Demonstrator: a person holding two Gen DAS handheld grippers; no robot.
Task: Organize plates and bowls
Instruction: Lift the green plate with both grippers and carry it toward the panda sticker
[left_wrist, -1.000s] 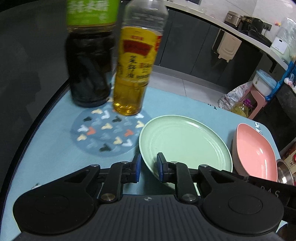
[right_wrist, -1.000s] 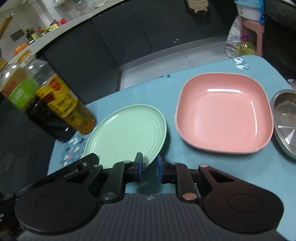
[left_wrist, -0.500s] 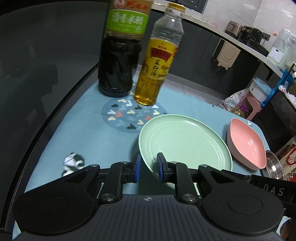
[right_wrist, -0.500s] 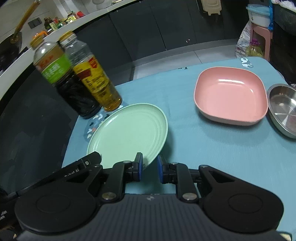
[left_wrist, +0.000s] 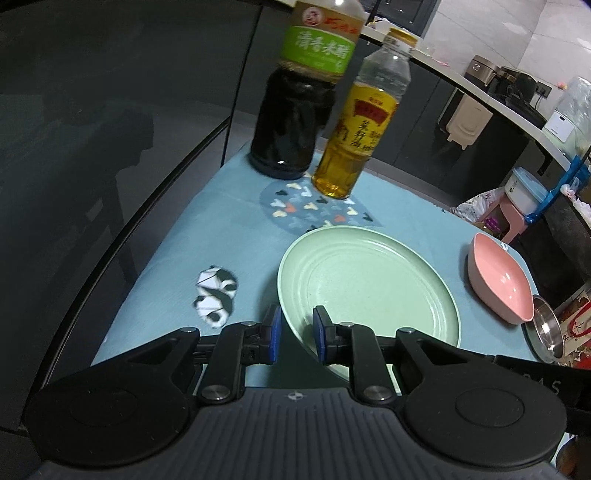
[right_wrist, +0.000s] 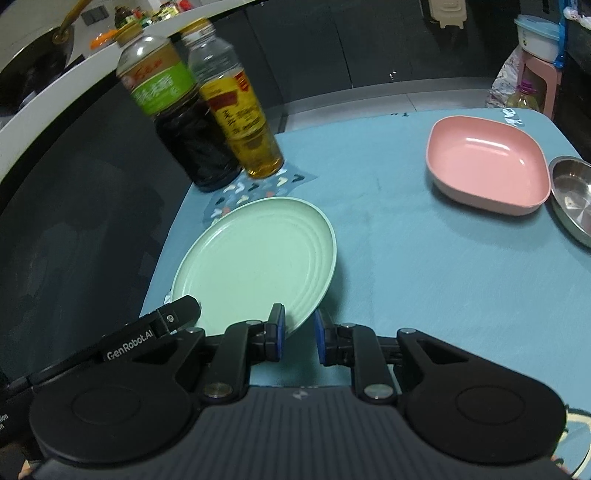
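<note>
Both claws, our left gripper (left_wrist: 294, 334) and right gripper (right_wrist: 297, 334), pinch the near rim of the green plate (left_wrist: 365, 284) ahead of them, so we should carry it level toward the pink bowl (right_wrist: 487, 170) to our far right.

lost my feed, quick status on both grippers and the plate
Left gripper and right gripper both clamped on green plate rim, plate raised and tilted. Pink dish and steel bowl sit right. Path between looks open.
</note>
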